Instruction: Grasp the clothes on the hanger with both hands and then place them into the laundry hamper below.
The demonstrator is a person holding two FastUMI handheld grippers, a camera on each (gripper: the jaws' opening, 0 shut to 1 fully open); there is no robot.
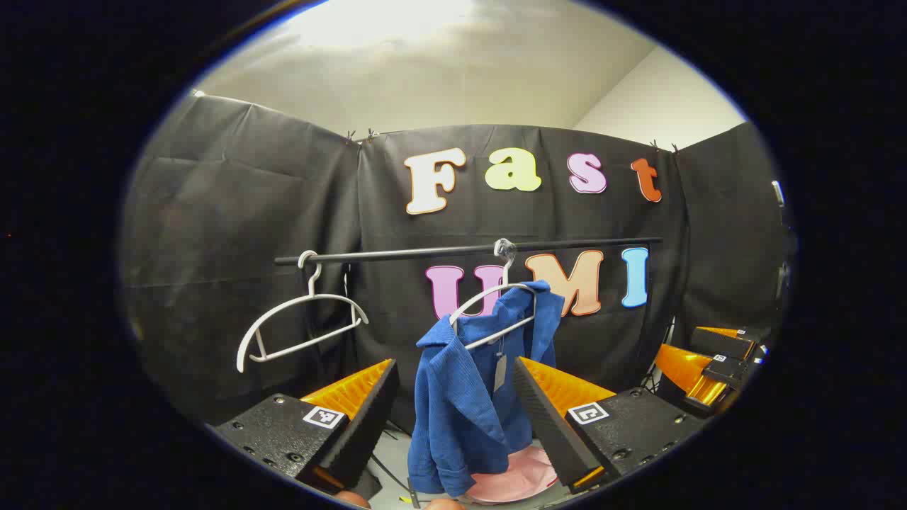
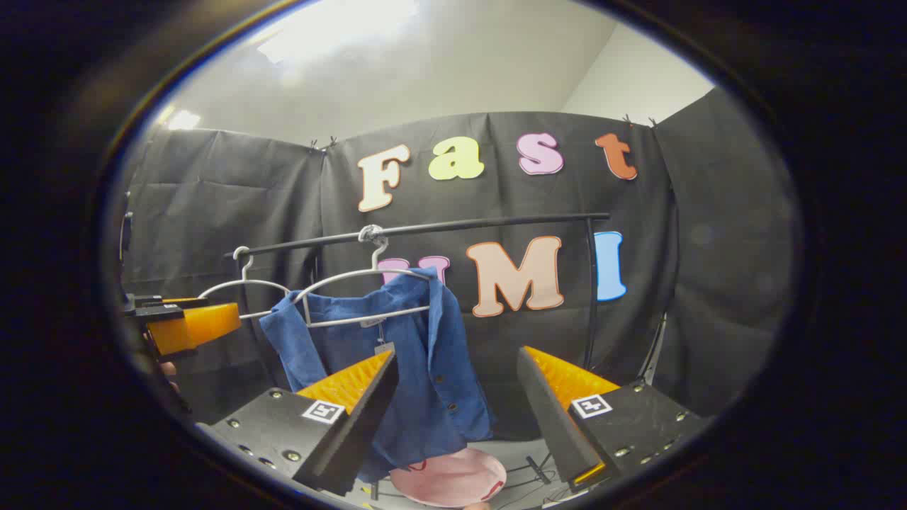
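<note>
Left gripper view: the blue shirt [image 1: 471, 397] is being framed, half slipped off its hanger [image 1: 496, 312] above the pink hamper [image 1: 514, 478], between the left tongs [image 1: 453, 418], spread apart like the right tongs [image 2: 457, 414], so both shoulders are best being gripped before lifting clear.

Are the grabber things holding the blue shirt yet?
No, nothing is held. The left tool and the right tool are both open, with the blue shirt hanging on its hanger ahead of them.
</note>
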